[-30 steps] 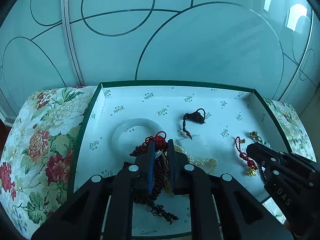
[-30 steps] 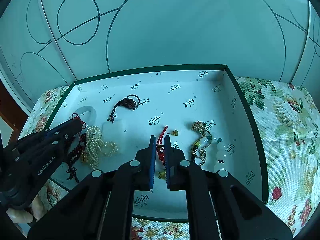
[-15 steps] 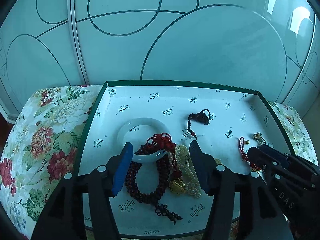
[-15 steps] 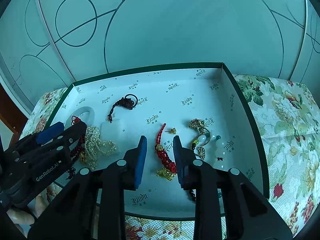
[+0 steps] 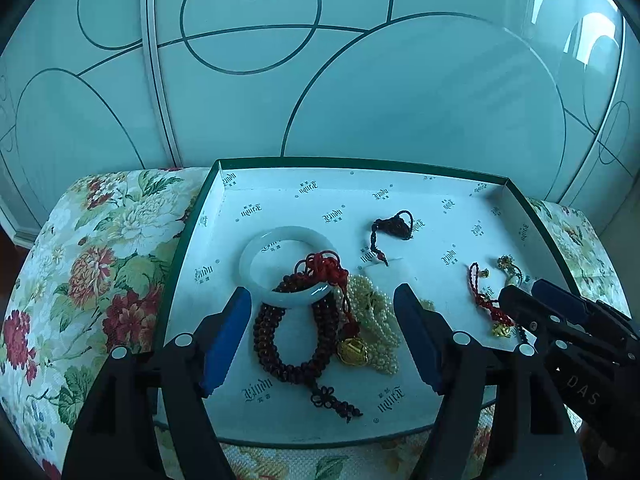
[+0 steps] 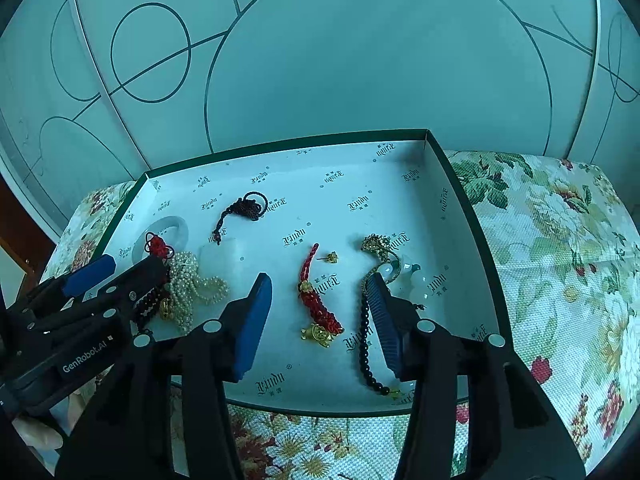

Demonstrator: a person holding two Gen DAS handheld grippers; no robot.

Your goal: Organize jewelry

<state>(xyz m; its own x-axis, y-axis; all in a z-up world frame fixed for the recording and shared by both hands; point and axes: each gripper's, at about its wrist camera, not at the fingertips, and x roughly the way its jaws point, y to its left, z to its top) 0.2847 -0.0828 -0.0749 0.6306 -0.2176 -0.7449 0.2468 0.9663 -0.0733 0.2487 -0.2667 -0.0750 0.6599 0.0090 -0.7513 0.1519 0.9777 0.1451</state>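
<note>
Frosted glass panels [image 5: 400,100] with dark circle-and-arc lines fill the background. Below them, a floral-upholstered cushion [image 5: 100,260] carries a shallow green-rimmed tray [image 6: 452,184] lined with white printed paper.

Left gripper [image 5: 322,320]: fingers spread wide, holding nothing, hovering over the near-left cluster in the tray. Right gripper [image 6: 320,308]: fingers also wide apart and empty, straddling the red braided cord charm [image 6: 316,300] with its gold pendant.

Tray contents, left side: white jade bangle [image 5: 256,256], lying flat; dark red bead bracelet [image 5: 280,344] overlaps the bangle's near edge, with a red knot on top and a gold coin charm [image 5: 352,350] at its right. Pearl strand [image 5: 376,320] heaped just beside and touching the beads.

Far centre: dark cord knot [image 6: 248,208], apart from the rest.

Right side: gold filigree piece with pale stones [image 6: 380,252] near the right wall; black bead string [image 6: 366,344] runs toward the near rim, partly hidden behind the right finger. Small gold stud [image 6: 331,257] just beside the red cord's upper end.
</note>
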